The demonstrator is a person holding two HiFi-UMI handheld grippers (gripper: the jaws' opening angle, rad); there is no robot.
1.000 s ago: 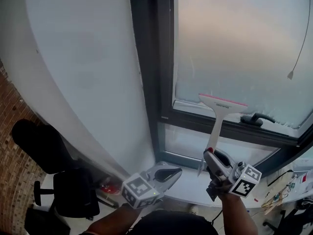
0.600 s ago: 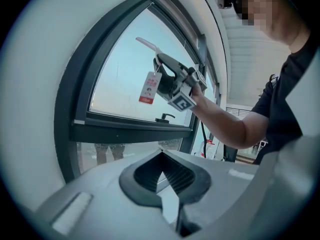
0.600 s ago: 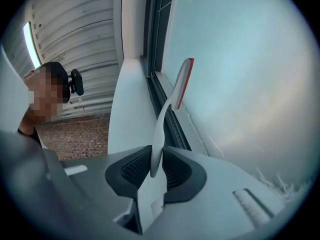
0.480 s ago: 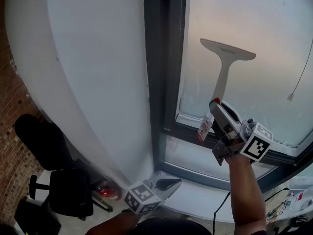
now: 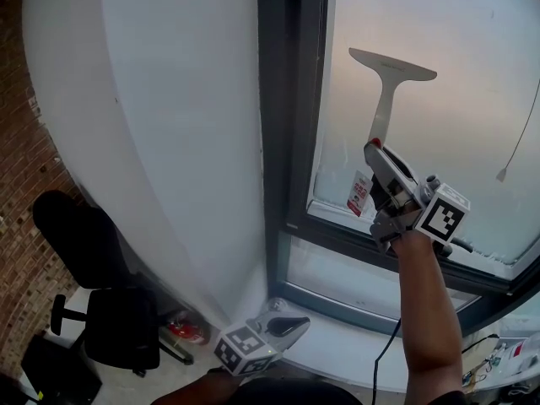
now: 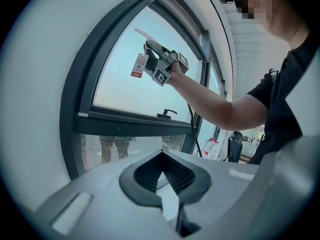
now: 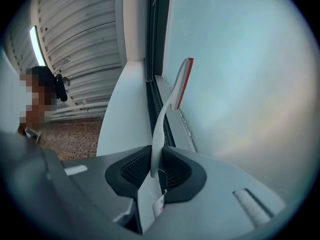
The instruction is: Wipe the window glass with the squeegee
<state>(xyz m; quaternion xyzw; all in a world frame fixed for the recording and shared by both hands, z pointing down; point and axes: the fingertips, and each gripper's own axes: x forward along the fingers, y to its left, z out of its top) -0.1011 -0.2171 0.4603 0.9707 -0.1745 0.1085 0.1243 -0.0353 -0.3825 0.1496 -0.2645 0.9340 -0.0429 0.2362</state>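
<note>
A white squeegee (image 5: pixel 388 91) with a red rubber edge (image 7: pixel 185 81) stands upright against the frosted window glass (image 5: pixel 456 74), blade at the top. My right gripper (image 5: pixel 377 160) is shut on its handle (image 7: pixel 156 149), raised in front of the pane; a small red-and-white tag (image 5: pixel 359 194) hangs below the handle. My left gripper (image 5: pixel 287 321) hangs low near the sill, shut with nothing between its jaws. In the left gripper view the right gripper (image 6: pixel 159 59) and squeegee show high on the pane.
A dark window frame (image 5: pixel 287 142) runs beside the white curved wall (image 5: pixel 169 125). A black window handle (image 6: pixel 166 114) sits on the lower frame. A blind cord (image 5: pixel 515 133) hangs at the right. A black chair (image 5: pixel 110 319) and red object (image 5: pixel 187 331) stand on the floor.
My right gripper has carried the squeegee up from the lower frame to high on the glass. The left gripper stayed low by the sill.
</note>
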